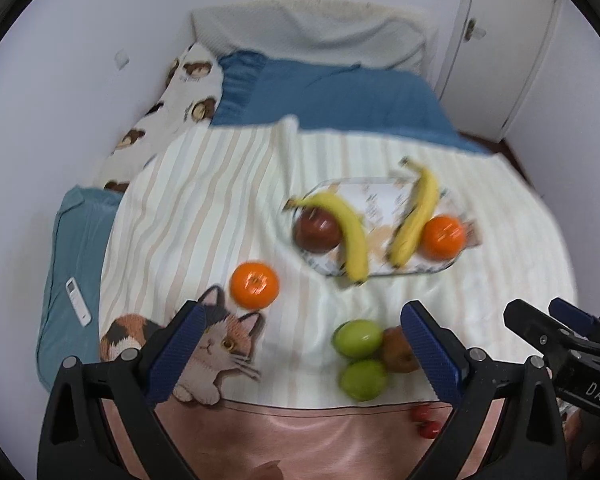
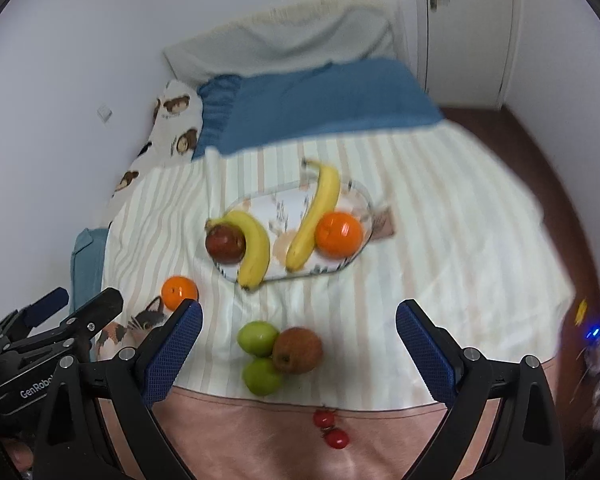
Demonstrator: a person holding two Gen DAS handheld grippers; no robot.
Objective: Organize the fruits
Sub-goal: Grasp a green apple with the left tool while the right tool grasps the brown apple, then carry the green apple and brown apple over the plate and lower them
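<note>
An oval patterned tray point(image 1: 380, 196) point(image 2: 268, 204) lies on the striped blanket. It holds a dark red apple point(image 1: 317, 229) point(image 2: 225, 243), two bananas point(image 1: 350, 232) point(image 2: 316, 214) and an orange point(image 1: 443, 237) point(image 2: 339, 234). A second orange point(image 1: 255, 284) point(image 2: 179, 291) lies loose to the tray's left. Two green apples point(image 1: 358, 338) point(image 2: 257, 338) and a brownish apple point(image 1: 396, 350) point(image 2: 298, 350) sit together near me. My left gripper point(image 1: 300, 354) is open and empty above the cat print. My right gripper point(image 2: 298, 350) is open and empty above the apple cluster.
Blue pillows point(image 1: 340, 96) and a bear-print pillow point(image 1: 172, 112) lie at the bed's far end against the wall. A white remote point(image 1: 78, 301) rests on a teal cushion at left. Two small red fruits point(image 2: 331, 428) lie on the pink cloth. The floor drops off on the right.
</note>
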